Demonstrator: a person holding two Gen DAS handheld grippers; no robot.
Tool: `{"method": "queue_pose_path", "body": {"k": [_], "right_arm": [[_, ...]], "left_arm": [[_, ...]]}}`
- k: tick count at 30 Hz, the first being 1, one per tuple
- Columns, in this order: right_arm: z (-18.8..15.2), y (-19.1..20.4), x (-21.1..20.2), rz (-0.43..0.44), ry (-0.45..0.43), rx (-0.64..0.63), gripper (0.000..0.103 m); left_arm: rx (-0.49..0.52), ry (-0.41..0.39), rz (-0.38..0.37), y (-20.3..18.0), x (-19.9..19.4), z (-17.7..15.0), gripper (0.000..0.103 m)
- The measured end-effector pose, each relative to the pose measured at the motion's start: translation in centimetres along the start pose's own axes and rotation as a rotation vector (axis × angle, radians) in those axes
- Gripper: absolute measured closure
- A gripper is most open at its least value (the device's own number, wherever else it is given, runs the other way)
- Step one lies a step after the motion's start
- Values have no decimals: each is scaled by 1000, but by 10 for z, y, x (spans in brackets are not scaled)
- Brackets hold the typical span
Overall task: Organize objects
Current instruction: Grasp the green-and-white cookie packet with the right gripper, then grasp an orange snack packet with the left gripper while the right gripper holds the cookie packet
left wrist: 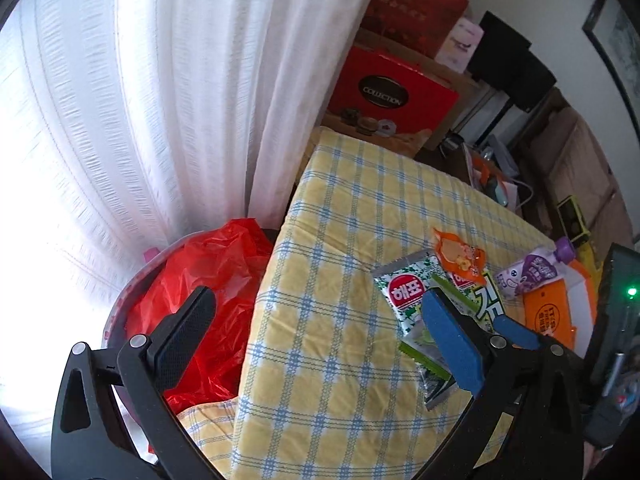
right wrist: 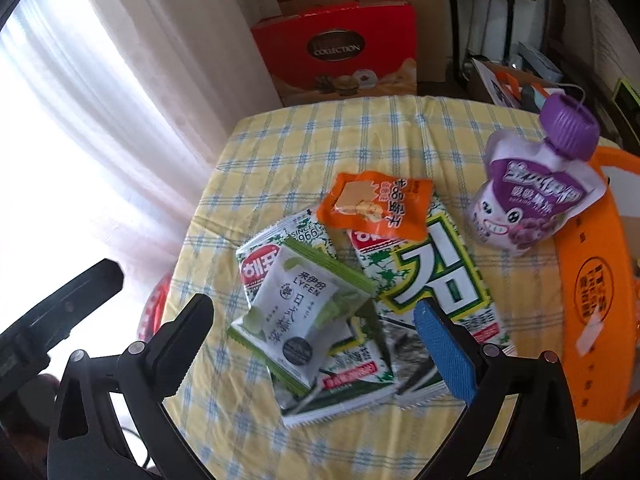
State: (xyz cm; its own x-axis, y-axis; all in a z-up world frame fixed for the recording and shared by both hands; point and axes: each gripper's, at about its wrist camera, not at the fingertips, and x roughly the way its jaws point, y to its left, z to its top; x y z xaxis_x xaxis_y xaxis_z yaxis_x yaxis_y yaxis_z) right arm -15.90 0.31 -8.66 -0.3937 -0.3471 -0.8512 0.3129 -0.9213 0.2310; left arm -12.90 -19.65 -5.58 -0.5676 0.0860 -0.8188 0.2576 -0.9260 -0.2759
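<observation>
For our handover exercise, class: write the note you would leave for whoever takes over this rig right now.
Left hand-held gripper: open, empty, over the table edge near the red bag.
Right hand-held gripper: open, empty, over the snack pile.
On the checked cloth: green packet atop two seaweed packs, orange packet on those, purple pouch leaning on the orange box.
Done: nothing visibly sorted.
Left: everything.

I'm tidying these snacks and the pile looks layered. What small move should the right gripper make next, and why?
Probably lower the right gripper onto the green-edged packet and close. Its fingers are open and empty, already straddling that packet, which lies on top of the seaweed packs, so it should lift first without disturbing the orange packet or pouch.
</observation>
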Motion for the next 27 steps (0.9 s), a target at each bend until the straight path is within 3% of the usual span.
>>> {"method": "queue_pose_path", "body": {"k": [9,10,12,18,21,27], "right_arm": [[-6,15,17,-78,-27,-12,5],[-7,16,19,-85,-29,-19,7],[-8,18,20,-100,-37,-39,24],[-8,15,19,-110,-38,-63,47],[-7,12,15,-88,-41,-64,55],[-3,6,-4,-47,-67,-83,57]], "left_arm": [[-18,1,-8,6,2,0,1],[-17,3,-8,5,2,0,1],[-14,6,-9,4,3,-1,1],[-20,10,-19,3,3,-3,1],[-18,11,-23,1,2,-2,1],[10,26,-37,-13,3,-1,1]]}}
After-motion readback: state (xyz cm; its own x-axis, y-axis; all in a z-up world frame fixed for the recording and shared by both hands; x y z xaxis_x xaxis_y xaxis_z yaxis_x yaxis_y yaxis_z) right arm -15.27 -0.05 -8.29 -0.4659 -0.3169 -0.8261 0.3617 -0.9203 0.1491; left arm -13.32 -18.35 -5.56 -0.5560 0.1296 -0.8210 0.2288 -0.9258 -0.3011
